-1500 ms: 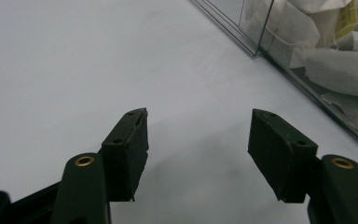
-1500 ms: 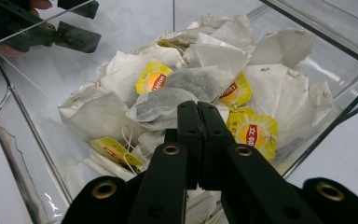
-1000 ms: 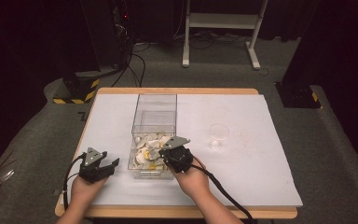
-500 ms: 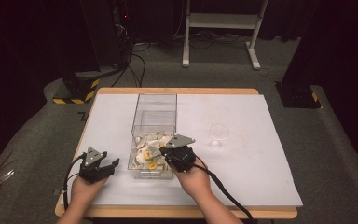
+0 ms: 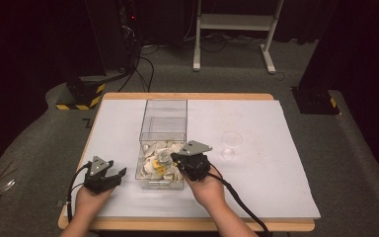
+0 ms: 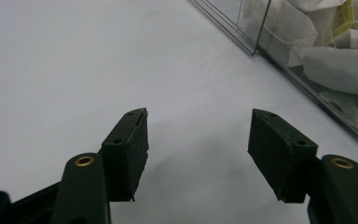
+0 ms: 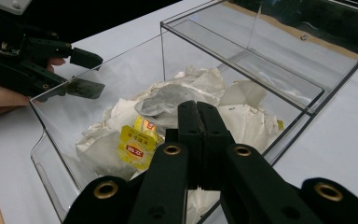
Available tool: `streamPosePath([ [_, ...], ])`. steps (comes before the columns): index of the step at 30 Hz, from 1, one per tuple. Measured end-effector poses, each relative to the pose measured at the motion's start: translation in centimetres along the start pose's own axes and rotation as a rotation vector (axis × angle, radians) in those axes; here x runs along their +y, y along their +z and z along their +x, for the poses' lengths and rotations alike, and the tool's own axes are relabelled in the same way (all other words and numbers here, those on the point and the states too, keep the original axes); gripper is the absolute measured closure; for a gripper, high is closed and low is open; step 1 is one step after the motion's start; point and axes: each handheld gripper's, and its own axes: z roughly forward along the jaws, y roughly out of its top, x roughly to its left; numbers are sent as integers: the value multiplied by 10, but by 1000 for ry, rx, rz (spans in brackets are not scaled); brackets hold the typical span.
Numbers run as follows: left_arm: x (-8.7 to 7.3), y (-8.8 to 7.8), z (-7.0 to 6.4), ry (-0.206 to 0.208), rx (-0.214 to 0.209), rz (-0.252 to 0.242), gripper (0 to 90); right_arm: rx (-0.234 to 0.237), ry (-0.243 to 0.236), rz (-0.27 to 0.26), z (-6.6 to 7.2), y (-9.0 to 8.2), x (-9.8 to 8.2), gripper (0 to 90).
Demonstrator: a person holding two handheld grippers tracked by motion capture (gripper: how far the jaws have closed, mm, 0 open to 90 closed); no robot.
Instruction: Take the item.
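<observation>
At frame centre, the right gripper [image 7: 199,109], jaws pressed together and empty, hangs over tea bags [image 7: 177,100]; a yellow tag [image 7: 137,148] has unreadable red print.

Clear glossy plastic box [image 5: 163,129], papery tea bags [image 7: 168,112]

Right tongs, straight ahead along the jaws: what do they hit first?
Likely the heap of tea bags in the clear box. The right tongs, jaws shut, point into the heap; whether they already touch it is unclear.
</observation>
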Motion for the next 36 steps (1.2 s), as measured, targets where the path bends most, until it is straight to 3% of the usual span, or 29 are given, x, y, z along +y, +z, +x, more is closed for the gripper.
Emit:
streamPosePath([
  [36, 0, 1, 0, -8, -1, 7, 382, -25, 20, -78, -9, -20, 7, 899],
])
